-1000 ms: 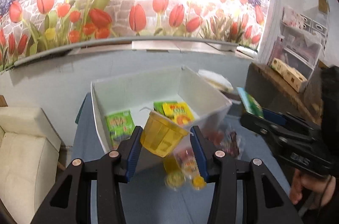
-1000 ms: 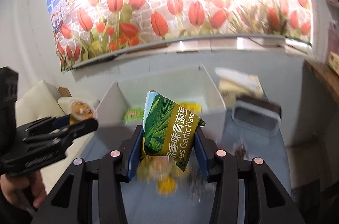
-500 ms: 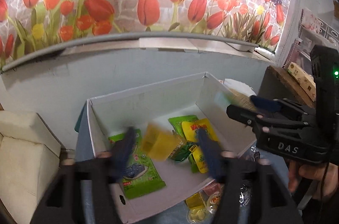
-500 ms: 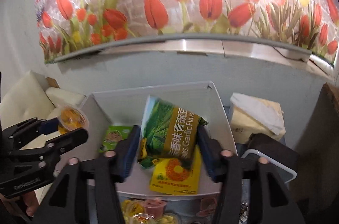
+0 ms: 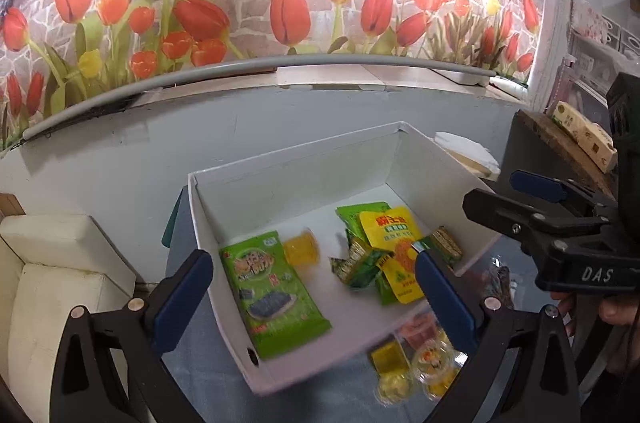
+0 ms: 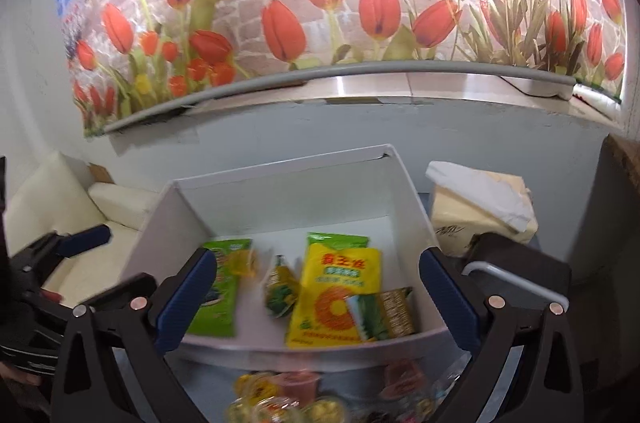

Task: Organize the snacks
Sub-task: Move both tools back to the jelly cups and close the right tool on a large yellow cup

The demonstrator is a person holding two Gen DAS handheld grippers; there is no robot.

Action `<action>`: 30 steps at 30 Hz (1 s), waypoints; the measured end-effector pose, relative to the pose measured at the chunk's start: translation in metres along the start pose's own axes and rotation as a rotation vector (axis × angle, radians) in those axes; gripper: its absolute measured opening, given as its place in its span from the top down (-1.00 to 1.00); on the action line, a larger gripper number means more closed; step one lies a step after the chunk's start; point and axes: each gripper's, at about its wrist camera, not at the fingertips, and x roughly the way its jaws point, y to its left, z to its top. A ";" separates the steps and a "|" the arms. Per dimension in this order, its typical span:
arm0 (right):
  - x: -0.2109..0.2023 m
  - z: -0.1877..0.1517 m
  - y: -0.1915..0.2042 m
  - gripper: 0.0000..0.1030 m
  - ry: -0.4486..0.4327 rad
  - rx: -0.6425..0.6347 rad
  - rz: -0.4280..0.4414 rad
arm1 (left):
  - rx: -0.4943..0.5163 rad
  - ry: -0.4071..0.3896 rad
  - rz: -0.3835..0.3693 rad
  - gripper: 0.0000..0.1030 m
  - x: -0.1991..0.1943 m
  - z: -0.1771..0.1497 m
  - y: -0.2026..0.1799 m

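Note:
A white open box (image 5: 288,179) holds a green seaweed packet (image 5: 272,295), a yellow packet (image 5: 394,247) and smaller green packets. My left gripper (image 5: 310,279) hangs over the box with its jaws opening wide and nothing between them. A blurred yellow jelly cup (image 5: 301,250) lies loose on the box floor just past it. My right gripper (image 6: 318,275) is also over the box, jaws opening and nothing between them. The green pea packet (image 6: 281,289) lies blurred inside the box. Several jelly cups (image 6: 280,399) sit on the blue table in front of the box.
A tissue pack (image 6: 480,215) and a dark container with a white rim (image 6: 520,287) stand right of the box. A cream sofa (image 5: 48,283) is at the left, a tulip mural wall is behind. A person's hand (image 5: 616,311) holds the right gripper's handle.
Both grippers moved forward over the box and went from shut to wide open. The jelly cup left the left gripper and the pea packet left the right; both now lie in the box.

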 end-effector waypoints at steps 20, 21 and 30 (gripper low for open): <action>-0.075 -0.173 0.028 -1.00 0.099 -0.068 -0.007 | 0.009 0.033 -0.094 -1.00 -0.111 -0.138 -0.061; -0.072 -0.176 0.031 -1.00 0.109 -0.066 -0.003 | 0.005 0.037 -0.102 -1.00 -0.117 -0.145 -0.062; -0.044 -0.177 0.037 -1.00 0.135 -0.080 -0.030 | -0.010 0.030 -0.093 -1.00 -0.146 -0.169 -0.055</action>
